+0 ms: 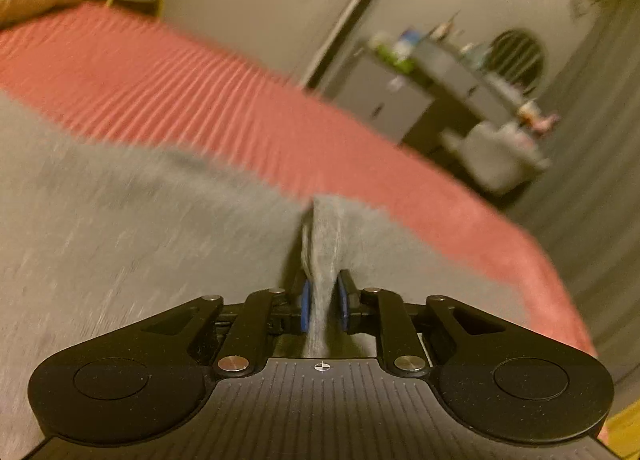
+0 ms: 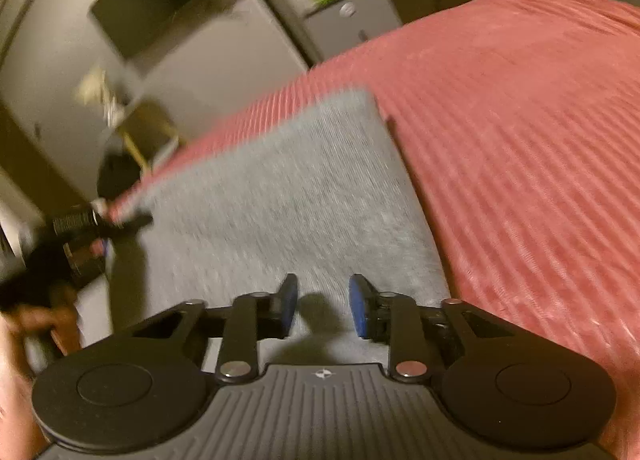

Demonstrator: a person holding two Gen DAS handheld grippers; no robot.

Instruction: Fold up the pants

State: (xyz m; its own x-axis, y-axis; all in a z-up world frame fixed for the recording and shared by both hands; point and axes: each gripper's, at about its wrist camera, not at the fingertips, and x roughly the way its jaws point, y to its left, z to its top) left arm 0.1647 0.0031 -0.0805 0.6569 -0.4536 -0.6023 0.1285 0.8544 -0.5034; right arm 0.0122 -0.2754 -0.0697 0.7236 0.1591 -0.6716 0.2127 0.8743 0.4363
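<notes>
A pinched ridge of the grey pants [image 1: 324, 252] is seen only in the left wrist view, clamped between the blue pads of the left gripper [image 1: 323, 306]. In the right wrist view the pants [image 2: 288, 196] are shown lying flat on the red ribbed bedspread [image 2: 520, 140], and the right gripper [image 2: 323, 306] is held over them with its fingers parted and nothing gripped. Both views are blurred. A dresser [image 1: 404, 100] beyond the bed is barely made out.
</notes>
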